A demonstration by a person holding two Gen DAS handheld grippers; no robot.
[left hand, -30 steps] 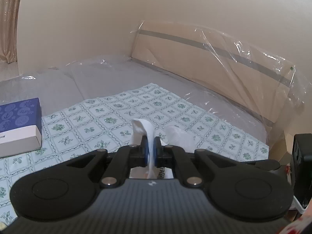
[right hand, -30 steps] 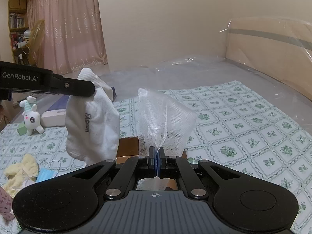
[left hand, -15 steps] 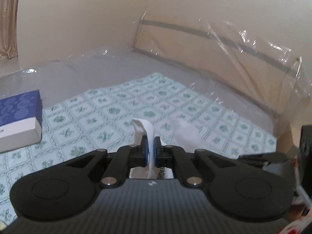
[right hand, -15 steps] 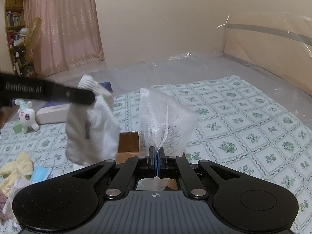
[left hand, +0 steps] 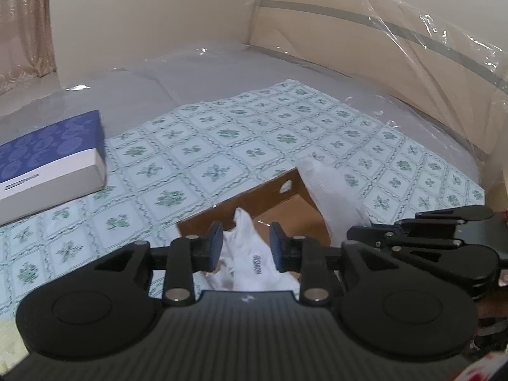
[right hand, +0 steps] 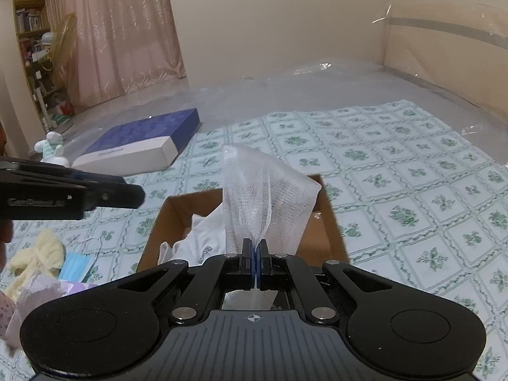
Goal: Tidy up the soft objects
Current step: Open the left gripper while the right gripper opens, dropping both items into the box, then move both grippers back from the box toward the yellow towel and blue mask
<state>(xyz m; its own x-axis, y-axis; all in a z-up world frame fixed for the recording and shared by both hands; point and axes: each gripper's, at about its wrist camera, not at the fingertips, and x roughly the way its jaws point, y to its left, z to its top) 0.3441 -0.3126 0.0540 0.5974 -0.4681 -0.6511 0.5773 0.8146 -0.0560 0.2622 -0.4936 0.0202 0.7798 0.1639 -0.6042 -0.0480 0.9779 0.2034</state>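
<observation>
Left gripper (left hand: 245,247) jaws spread, white sock (left hand: 254,263) marked "FASHION" lying loose in cardboard box (right hand: 327,222) at lower center. Right gripper (right hand: 255,263) pinches white mesh cloth (right hand: 266,197) above the box. "GenRobot.AI" blurred, left edge.

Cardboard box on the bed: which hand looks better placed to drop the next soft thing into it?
The right. The right gripper is shut on a white mesh cloth directly above the cardboard box. The left gripper is open and empty; the white sock already lies in the box.

2 close wrist views, shared cardboard box (left hand: 279,203)
</observation>
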